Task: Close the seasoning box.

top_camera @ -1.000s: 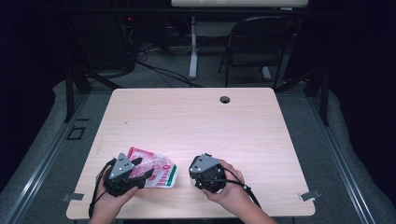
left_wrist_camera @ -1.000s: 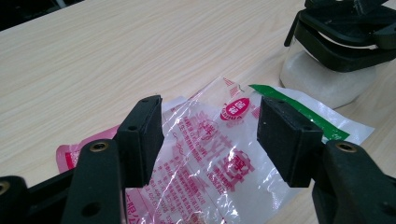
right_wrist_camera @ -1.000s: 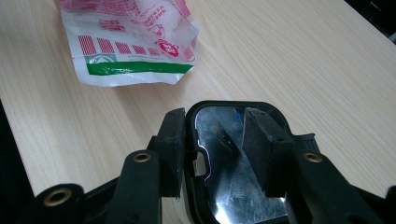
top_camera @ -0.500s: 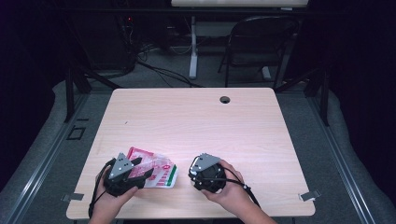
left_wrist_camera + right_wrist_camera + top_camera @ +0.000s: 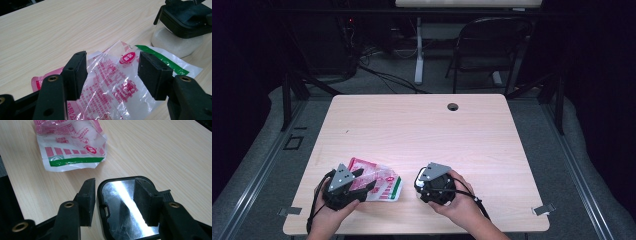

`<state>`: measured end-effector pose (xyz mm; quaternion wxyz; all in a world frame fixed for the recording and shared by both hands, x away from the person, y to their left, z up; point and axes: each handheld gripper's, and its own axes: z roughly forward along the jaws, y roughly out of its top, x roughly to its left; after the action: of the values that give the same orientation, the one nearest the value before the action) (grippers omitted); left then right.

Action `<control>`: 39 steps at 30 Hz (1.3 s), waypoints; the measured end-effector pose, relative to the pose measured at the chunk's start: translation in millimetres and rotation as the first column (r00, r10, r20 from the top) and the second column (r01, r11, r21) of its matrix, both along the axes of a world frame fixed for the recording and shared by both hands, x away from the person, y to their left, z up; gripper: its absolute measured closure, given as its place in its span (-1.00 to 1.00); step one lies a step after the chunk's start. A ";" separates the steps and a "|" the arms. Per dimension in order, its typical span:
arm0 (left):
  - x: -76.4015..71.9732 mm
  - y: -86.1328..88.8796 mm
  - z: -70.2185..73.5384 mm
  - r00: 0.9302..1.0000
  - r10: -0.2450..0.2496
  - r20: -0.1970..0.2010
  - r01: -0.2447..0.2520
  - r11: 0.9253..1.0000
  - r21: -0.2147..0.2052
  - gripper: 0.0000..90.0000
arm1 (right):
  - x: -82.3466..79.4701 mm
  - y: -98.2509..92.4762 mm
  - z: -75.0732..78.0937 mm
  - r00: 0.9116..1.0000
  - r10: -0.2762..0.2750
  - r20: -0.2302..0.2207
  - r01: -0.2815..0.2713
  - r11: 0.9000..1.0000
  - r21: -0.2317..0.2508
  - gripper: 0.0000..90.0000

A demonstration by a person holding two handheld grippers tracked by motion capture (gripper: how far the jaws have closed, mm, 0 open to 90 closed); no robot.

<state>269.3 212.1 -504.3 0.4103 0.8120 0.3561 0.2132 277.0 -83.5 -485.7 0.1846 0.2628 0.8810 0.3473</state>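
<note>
A crumpled clear plastic bag (image 5: 382,184) with pink print and a green stripe lies at the table's near left. My left gripper (image 5: 362,179) lies low over it, jaws open, with the bag (image 5: 115,82) beneath the gap of the left gripper (image 5: 112,56). To its right, my right gripper (image 5: 432,182) points down at a small white box (image 5: 172,43) with a black-rimmed glossy lid (image 5: 125,202). The right gripper (image 5: 116,182) has just been opening. One pad stands outside the lid's rim and the other over the lid, neither pressing. The bag (image 5: 72,145) lies beyond.
The light wooden table (image 5: 422,130) has a round cable hole (image 5: 452,106) near its far edge. A black folding chair (image 5: 492,45) and cables stand on the floor behind. Both hands rest close to the near edge.
</note>
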 end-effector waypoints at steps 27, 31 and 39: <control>1.6 8.9 2.4 1.000 0.026 0.004 -0.026 0.999 -0.020 -0.10 | 6.6 -57.0 11.9 0.988 -0.150 -0.043 0.155 0.978 0.141 0.07; 2.1 10.5 2.2 0.999 0.033 0.003 -0.033 0.999 -0.024 -0.10 | 7.2 -69.8 9.7 0.980 -0.186 -0.063 0.194 0.968 0.162 0.05; 3.4 14.0 0.5 0.999 0.048 0.000 -0.048 0.998 -0.031 -0.10 | 7.2 -88.8 -0.8 0.965 -0.249 -0.086 0.261 0.946 0.194 0.04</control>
<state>272.7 226.1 -503.9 0.4179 0.7965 0.3788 0.2179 284.2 -172.3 -486.6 0.1734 0.4024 0.8045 0.4009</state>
